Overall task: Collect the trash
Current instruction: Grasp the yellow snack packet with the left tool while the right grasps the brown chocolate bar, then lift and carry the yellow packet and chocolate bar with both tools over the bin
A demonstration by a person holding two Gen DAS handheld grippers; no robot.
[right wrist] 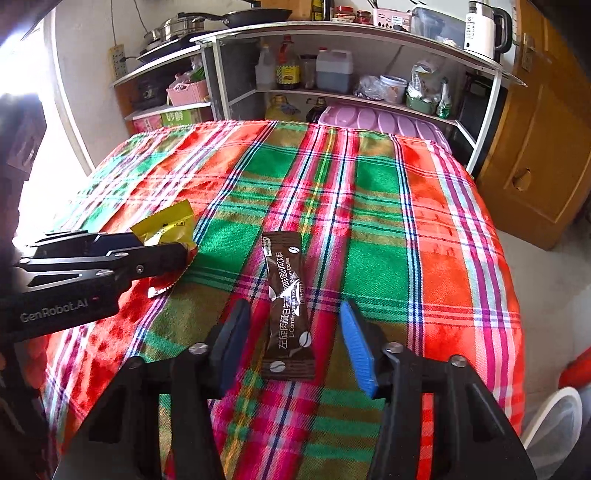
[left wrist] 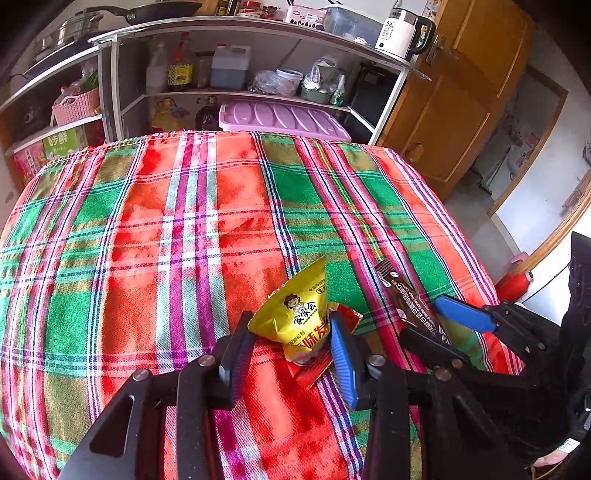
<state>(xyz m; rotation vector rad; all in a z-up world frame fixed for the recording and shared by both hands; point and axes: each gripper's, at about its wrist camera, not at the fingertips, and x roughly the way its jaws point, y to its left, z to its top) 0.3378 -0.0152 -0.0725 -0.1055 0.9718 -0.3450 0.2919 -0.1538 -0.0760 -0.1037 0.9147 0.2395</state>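
A yellow snack packet (left wrist: 295,310) stands on the plaid tablecloth (left wrist: 166,221), partly over a red wrapper (left wrist: 314,369). My left gripper (left wrist: 291,332) is shut on the yellow packet, both pads against its sides. In the right wrist view the left gripper (right wrist: 177,254) comes in from the left, with the yellow packet (right wrist: 166,221) and the red wrapper (right wrist: 162,284) at its tip. A brown coffee sachet (right wrist: 290,306) lies flat, pointing away from me. My right gripper (right wrist: 293,308) straddles it, open, with a gap on each side. The left wrist view also shows the right gripper (left wrist: 439,325) over the sachet (left wrist: 402,291).
Behind the table stands a metal shelf unit (left wrist: 258,92) with bottles, a pink lid (left wrist: 284,118) and a kettle (left wrist: 399,33) on top. A wooden door (left wrist: 461,110) is at the right. A white mesh container (right wrist: 554,417) sits on the floor beyond the table's right edge.
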